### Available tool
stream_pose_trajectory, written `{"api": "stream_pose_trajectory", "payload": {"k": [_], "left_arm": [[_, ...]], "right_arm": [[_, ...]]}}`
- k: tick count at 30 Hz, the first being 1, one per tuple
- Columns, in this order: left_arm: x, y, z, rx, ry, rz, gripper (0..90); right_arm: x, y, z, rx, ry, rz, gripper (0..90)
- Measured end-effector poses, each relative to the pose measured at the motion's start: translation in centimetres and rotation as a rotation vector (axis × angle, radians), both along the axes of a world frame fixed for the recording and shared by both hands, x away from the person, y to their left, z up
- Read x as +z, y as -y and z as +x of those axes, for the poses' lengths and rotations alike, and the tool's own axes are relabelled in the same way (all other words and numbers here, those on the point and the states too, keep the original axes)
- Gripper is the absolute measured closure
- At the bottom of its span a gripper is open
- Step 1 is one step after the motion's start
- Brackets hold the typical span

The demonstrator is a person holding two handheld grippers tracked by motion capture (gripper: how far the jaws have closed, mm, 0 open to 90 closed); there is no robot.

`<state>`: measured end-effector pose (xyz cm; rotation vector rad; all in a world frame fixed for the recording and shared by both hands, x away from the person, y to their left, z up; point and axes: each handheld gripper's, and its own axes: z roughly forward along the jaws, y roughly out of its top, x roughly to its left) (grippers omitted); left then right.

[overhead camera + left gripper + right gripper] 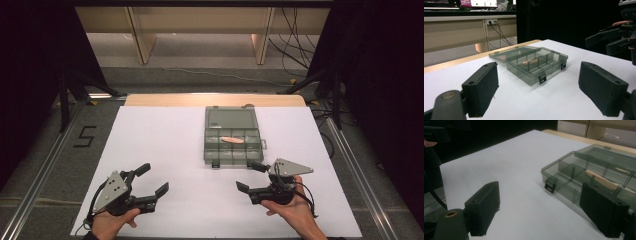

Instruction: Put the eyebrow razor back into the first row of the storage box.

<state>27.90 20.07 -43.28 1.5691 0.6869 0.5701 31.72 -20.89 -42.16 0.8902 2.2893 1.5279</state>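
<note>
A translucent grey plastic compartment box (pixel 233 142) is lying open on the white sheet (pixel 165 140) that is covering the table; its lid (pixel 230 118) is folded back flat on the far side, and its two black latches (pixel 216 163) are facing the person. This box is serving as the landmark.

A small light-brown wooden piece (pixel 232 140) is lying inside the box, in the middle row of compartments, slightly right of the box's centre. In the left gripper view the same piece (pixel 527 62) is showing through the clear walls; in the right gripper view it (pixel 601 180) is resting against a divider.

The left gripper (pixel 152 180) is being held in the person's left hand (pixel 112 222), well apart from the box, toward the near left of it. Its jaws are standing spread wide, with nothing between them.

The right gripper (pixel 250 176) is being held in the right hand (pixel 292 210), just beside the box's near right corner. Its jaws are likewise spread wide, gripping nothing; one jaw is sitting close to the box's front edge, though whether it is touching is unclear.
</note>
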Motion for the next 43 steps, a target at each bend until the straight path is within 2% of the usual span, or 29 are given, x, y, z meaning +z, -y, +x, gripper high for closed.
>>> {"api": "stream_pose_trajectory", "payload": {"k": [3, 5, 7, 11, 17, 23, 25, 28, 43], "left_arm": [[0.0, 0.0, 0.0, 0.000, 0.000, 0.000, 16.2], [0.0, 0.0, 0.0, 0.001, -0.001, 0.000, 16.2], [0.0, 0.0, 0.0, 0.001, -0.002, -0.001, 16.2], [0.0, 0.0, 0.0, 0.001, -0.002, -0.001, 16.2], [0.0, 0.0, 0.0, 0.000, -0.001, 0.001, 16.2], [0.0, 0.0, 0.0, -0.001, 0.001, 0.003, 16.2], [0.0, 0.0, 0.0, -0.001, 0.001, 0.002, 16.2], [0.0, 0.0, 0.0, 0.000, 0.000, 0.001, 16.2], [0.0, 0.0, 0.1, -0.001, 0.001, 0.001, 16.2]], "right_arm": [[-0.2, 0.3, -0.2, -0.007, -0.009, -0.005, 17.4], [-0.4, 0.3, -0.2, -0.009, -0.003, 0.013, 17.3], [-0.3, 0.5, -0.4, -0.010, -0.014, -0.009, 17.3], [-0.4, 0.6, -0.7, -0.015, -0.025, -0.008, 17.3], [-0.4, 0.9, -0.9, -0.018, -0.007, -0.004, 17.2], [-0.4, 1.2, -1.2, -0.031, -0.017, -0.008, 17.3], [-0.5, 1.1, -1.1, -0.032, -0.007, 0.010, 17.3], [-0.5, 1.1, -1.2, -0.032, -0.012, -0.006, 17.3], [-0.5, 1.1, -1.2, -0.034, -0.004, -0.006, 17.3]]}}
